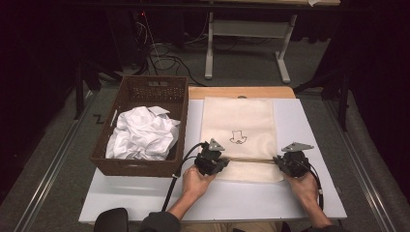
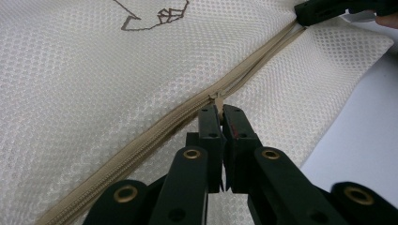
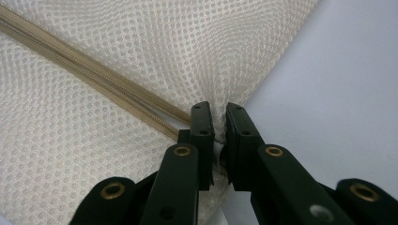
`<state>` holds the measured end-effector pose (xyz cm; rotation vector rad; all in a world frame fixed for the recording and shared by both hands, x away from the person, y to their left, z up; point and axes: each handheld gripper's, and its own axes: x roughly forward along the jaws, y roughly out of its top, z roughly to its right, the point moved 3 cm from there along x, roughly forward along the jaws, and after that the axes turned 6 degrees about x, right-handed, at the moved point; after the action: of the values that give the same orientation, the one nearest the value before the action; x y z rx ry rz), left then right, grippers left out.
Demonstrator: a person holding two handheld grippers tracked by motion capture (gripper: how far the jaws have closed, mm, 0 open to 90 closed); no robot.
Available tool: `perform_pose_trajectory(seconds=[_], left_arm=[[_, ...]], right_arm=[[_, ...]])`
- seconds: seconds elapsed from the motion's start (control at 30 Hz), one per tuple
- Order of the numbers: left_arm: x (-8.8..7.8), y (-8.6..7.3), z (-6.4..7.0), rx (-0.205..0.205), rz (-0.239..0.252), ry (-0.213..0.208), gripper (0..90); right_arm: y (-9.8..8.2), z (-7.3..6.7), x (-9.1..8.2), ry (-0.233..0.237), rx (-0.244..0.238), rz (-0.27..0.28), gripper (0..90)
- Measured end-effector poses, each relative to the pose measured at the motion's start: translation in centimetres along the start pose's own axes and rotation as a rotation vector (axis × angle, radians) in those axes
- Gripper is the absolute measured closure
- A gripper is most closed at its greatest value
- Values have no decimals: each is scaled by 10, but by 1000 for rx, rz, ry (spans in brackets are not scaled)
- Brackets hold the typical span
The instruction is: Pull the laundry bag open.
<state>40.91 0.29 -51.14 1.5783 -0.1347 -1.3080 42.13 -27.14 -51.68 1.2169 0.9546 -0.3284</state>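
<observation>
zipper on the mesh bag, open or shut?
Mostly shut: the zipper teeth are joined along the mesh bag; the left gripper pinches its pull.

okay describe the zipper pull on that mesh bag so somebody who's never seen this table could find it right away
Start at the white table and find the cream mesh bag lying flat beside the brown wicker basket. A tan zipper runs across the bag near the person's edge. The zipper pull is the small tan tab pinched in the left gripper, unlike the bag's corner held by the right gripper.
</observation>
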Motion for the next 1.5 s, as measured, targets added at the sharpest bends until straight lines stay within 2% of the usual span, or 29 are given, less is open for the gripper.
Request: perform_pose_trajectory(seconds=[0.23,0.7,0.77,0.8,1.23,1.5], left_arm=[[-3,-2,-2,-3,3,7,868],[-17,-12,-11,-24,10,43,869],[-18,-13,-12,-15,4,59,868],[-18,-13,-12,-21,6,48,868],[-21,-16,-12,-13,10,70,869],[-26,-23,-16,-29,11,87,869]], right_arm=[[-1,0,1,10,15,-5,839],[-1,0,2,7,17,-3,838],[-1,1,2,7,19,-2,838],[-1,1,2,7,19,-2,838],[-1,0,2,5,19,-2,838],[-2,0,2,5,21,-3,838]])
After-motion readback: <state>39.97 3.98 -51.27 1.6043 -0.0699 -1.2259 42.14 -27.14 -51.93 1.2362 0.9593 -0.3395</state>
